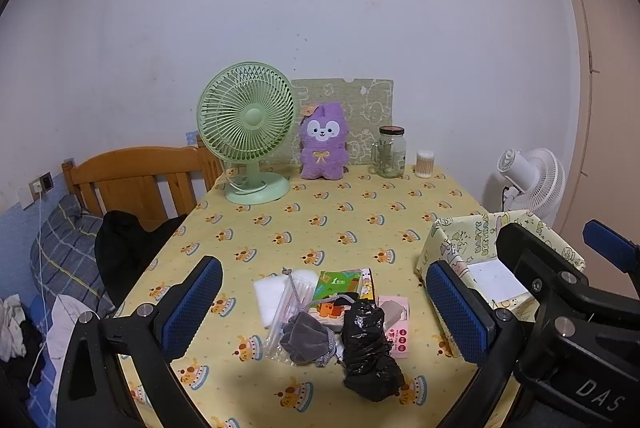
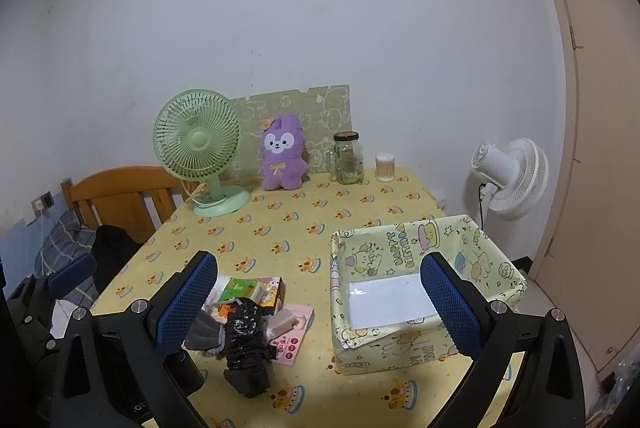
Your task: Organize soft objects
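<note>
A pile of soft items lies at the near middle of the table: a black plastic bag (image 1: 370, 346), a grey drawstring pouch (image 1: 306, 338), a white pad in clear wrap (image 1: 274, 298), a green tissue pack (image 1: 340, 284) and a pink packet (image 1: 398, 328). The pile also shows in the right wrist view, with the black bag (image 2: 246, 344) in front. A yellow cartoon-print box (image 2: 424, 292) stands open to the right of the pile. My left gripper (image 1: 324, 308) is open above the pile. My right gripper (image 2: 320, 308) is open between the pile and the box.
A green desk fan (image 1: 246, 132), a purple plush toy (image 1: 322, 148), a glass jar (image 1: 390, 152) and a cotton-swab tub (image 1: 425, 163) stand at the table's far edge. A wooden bed frame (image 1: 136, 180) is left. A white floor fan (image 2: 510, 178) stands right.
</note>
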